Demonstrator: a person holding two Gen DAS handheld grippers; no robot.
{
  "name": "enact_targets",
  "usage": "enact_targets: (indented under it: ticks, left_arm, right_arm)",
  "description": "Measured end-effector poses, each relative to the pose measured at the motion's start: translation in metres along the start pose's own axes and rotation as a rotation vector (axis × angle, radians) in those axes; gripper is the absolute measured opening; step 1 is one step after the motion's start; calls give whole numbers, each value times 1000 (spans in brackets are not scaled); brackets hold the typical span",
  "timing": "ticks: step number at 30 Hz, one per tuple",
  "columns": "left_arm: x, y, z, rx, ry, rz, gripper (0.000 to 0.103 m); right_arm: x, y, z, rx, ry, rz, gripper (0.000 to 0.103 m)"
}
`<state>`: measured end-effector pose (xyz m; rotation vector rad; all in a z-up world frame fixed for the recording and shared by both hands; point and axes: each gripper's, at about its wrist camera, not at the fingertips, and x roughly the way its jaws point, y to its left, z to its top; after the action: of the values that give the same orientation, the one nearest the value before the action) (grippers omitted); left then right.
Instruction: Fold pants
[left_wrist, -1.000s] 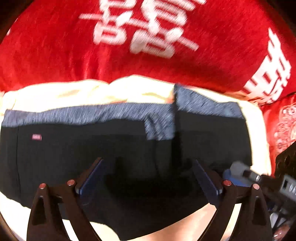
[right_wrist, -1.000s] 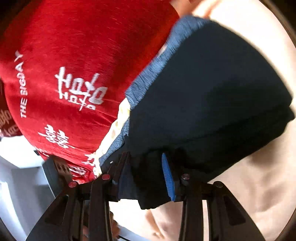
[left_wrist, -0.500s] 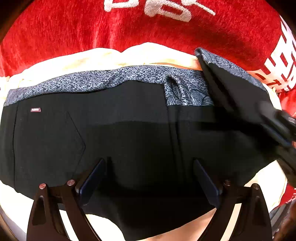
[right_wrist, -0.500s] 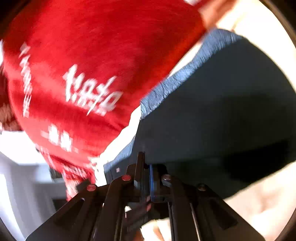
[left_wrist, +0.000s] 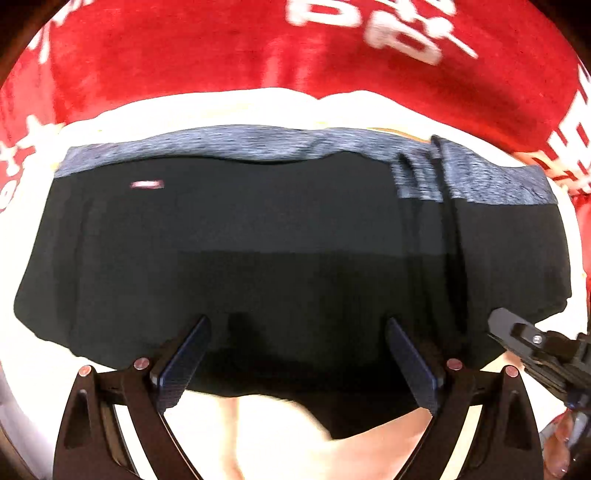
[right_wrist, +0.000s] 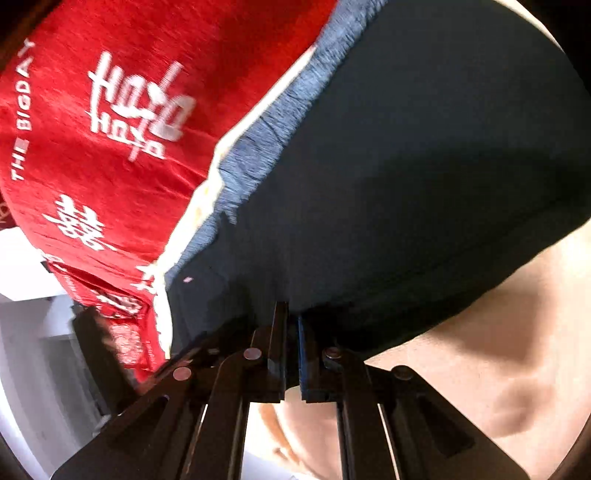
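Observation:
Black pants (left_wrist: 258, 240) with a grey-blue waistband (left_wrist: 240, 144) lie folded across a cream sheet. My left gripper (left_wrist: 295, 332) hangs open straight above their near half, with nothing between its fingers. At the pants' right near corner sits my right gripper (left_wrist: 498, 326). In the right wrist view that gripper (right_wrist: 293, 314) is shut, and the black edge of the pants (right_wrist: 424, 166) runs into its pinched tips. A narrow fold stands near the right end of the waistband (left_wrist: 439, 177).
A red blanket (left_wrist: 221, 55) with white lettering lies beyond the waistband and also fills the left of the right wrist view (right_wrist: 110, 129). The cream sheet (left_wrist: 277, 435) shows in front of the pants. A person's fingers (left_wrist: 557, 454) hold the right gripper.
My right gripper's jaws closed on the pants' edge. It lifted the right end half a second ago, and that end now lies lower. My left gripper drifted across the pants, staying open.

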<state>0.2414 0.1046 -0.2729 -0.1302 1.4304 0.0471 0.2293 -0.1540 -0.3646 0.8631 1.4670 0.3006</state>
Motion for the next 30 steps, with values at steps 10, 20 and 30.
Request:
enact_targets:
  ticks: [10,20,30]
  left_arm:
    - [-37,-43,54,47,-105,-41,96]
    - [17,-155,94,165,-92,-34,96]
    - [28,-125,48,120,-33,-31,100]
  right_arm:
    - [-101,10,33,-180,-134,-138,6]
    - [-67,-43,113,-79,-78,-200,5]
    - [-56,-40,73,-135,-42,-206,1]
